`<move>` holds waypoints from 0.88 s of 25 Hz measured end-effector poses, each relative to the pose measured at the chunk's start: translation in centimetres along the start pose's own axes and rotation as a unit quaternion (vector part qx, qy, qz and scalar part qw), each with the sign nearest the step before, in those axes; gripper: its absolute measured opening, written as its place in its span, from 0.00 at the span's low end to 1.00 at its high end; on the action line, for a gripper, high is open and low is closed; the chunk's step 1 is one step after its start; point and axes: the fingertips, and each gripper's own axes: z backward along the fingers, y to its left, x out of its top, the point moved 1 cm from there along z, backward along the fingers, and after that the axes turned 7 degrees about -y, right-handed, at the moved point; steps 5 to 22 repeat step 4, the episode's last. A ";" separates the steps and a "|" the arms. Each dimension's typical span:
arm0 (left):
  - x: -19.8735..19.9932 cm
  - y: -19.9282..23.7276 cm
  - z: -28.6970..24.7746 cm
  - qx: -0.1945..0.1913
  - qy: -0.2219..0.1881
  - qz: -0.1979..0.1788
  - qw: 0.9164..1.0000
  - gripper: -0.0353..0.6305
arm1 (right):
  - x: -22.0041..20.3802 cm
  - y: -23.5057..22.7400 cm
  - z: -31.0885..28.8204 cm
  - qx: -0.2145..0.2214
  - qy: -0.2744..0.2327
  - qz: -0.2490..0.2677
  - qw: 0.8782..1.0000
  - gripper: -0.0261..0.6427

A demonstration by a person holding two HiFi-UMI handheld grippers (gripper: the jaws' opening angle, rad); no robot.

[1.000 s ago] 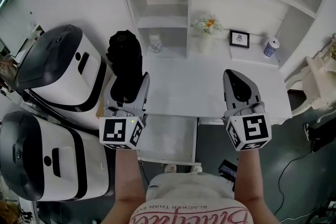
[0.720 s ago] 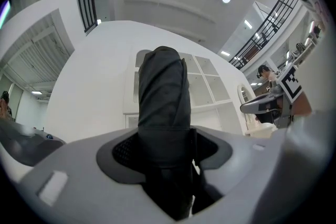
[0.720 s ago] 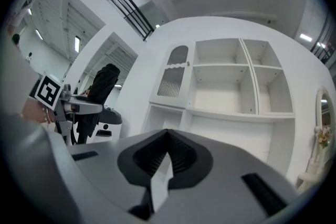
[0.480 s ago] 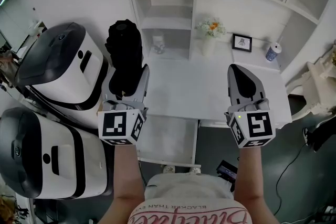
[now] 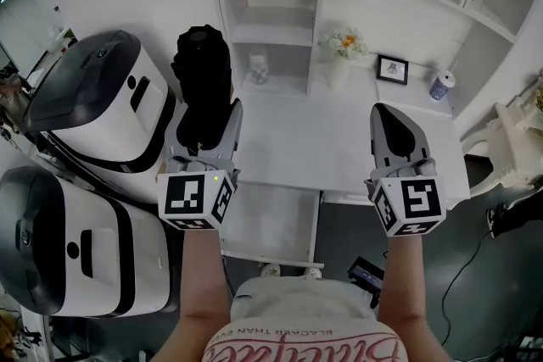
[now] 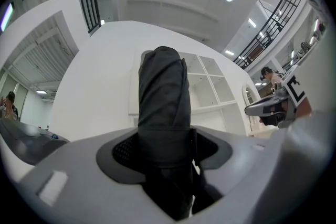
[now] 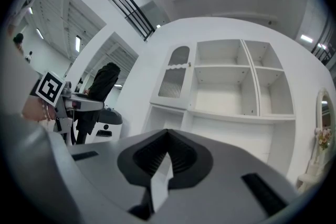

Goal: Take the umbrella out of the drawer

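Black umbrella point(image 6: 163, 92) clamped in left tongs point(image 6: 165, 152), right tongs point(image 7: 167, 136) pressed together, drawer point(image 5: 270, 225) only in head view.

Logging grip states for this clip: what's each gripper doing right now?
Left gripper: closed on the black folded umbrella.
Right gripper: closed, empty.

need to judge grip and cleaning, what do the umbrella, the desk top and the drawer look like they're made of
The umbrella looks like matte black woven fabric, probably nylon or polyester: soft folds and creases show in the left gripper view. The desk top is smooth white with a faint sheen, likely painted or laminated board. The drawer shows matching white panels, apparently the same board.
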 end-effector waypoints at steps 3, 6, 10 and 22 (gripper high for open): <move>0.2 -0.2 0.0 -0.004 -0.001 0.001 1.000 0.45 | 0.1 0.0 0.1 0.000 0.000 0.001 1.000 0.05; 0.2 -0.2 0.1 -0.005 -0.002 0.002 1.000 0.45 | 0.1 0.0 0.1 0.001 0.000 0.001 1.000 0.05; 0.2 -0.2 0.1 -0.005 -0.002 0.002 1.000 0.45 | 0.1 0.0 0.1 0.001 0.000 0.001 1.000 0.05; 0.2 -0.2 0.1 -0.005 -0.002 0.002 1.000 0.45 | 0.1 0.0 0.1 0.001 0.000 0.001 1.000 0.05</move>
